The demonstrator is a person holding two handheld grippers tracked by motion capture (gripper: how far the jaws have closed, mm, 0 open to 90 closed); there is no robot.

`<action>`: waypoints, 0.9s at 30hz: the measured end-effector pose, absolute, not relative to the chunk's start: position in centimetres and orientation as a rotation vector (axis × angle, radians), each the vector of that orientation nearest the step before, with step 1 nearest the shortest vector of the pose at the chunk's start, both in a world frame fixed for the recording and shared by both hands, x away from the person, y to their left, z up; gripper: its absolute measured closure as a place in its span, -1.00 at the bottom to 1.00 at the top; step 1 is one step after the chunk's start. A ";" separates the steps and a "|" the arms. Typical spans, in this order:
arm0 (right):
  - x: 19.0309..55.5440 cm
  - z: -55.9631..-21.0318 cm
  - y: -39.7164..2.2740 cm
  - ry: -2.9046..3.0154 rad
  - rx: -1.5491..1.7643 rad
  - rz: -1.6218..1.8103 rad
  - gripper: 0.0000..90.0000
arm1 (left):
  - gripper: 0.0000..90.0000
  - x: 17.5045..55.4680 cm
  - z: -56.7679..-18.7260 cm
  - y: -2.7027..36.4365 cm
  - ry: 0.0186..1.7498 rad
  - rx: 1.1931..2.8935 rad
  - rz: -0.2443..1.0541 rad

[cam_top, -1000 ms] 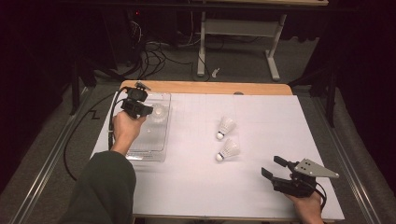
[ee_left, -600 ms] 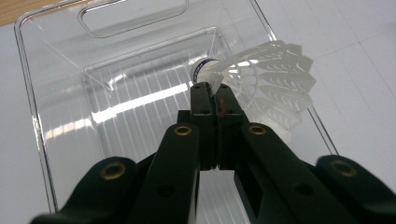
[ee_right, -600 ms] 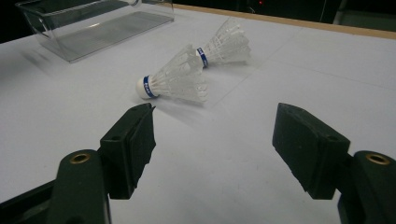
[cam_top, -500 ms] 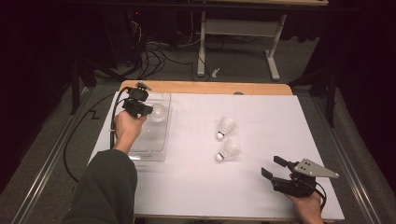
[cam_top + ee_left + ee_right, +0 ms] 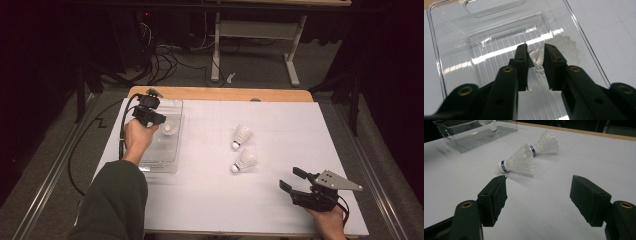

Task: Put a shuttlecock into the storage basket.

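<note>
My left gripper (image 5: 159, 120) hovers over a clear plastic tray (image 5: 170, 165) at the table's left. Its jaws have just been opening and stand a little apart, with a white shuttlecock (image 5: 539, 70) loose between them inside the tray (image 5: 454, 37). From above, that shuttlecock (image 5: 169, 129) lies in the tray just beyond the jaws. Two more white shuttlecocks with blue bands (image 5: 242, 135) (image 5: 244, 161) lie on the white table top. My right gripper (image 5: 292, 178) rests open near the front right corner, its jaws (image 5: 539, 190) wide apart and pointing at the nearer shuttlecock (image 5: 519, 162) without touching it.
The table is covered in white, with a wooden strip (image 5: 220, 93) along its far edge. A black cable (image 5: 95, 150) trails off the left side. Beyond the table, a dark floor holds cables and a white frame (image 5: 255, 30).
The shuttlecock at my left gripper now sits slightly lower in the tray, free of the jaws. Both hands have stayed about where they were.
</note>
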State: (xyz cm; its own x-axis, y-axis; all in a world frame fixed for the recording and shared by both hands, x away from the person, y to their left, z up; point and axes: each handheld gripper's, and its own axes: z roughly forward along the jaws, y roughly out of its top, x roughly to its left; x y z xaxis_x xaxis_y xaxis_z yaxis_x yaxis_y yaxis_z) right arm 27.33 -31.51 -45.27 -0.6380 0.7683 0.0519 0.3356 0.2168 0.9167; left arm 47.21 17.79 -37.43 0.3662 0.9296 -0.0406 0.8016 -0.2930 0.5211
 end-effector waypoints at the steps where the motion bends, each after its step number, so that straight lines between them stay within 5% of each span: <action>1: 27.3 -45.3 -31.5 2.082 1.022 1.405 -0.33 | 0.50 47.2 -37.4 17.8 1.499 2.175 0.374; 14: 27.3 -45.3 -31.5 2.082 1.020 1.404 -0.33 | 0.01 46.5 -36.8 17.4 1.483 2.143 0.404; 27: 27.3 -45.2 -31.5 2.082 1.019 1.405 -0.33 | -0.07 45.2 -35.9 16.9 1.419 2.082 0.440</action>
State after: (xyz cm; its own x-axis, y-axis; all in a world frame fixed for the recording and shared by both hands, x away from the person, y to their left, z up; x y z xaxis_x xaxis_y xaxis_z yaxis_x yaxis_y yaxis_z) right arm 27.30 -31.50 -45.25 -0.6387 0.7677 0.0511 0.3345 0.2173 0.9170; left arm 45.16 16.90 -35.91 0.3808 0.9234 -0.0489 0.7336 -0.2695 0.6239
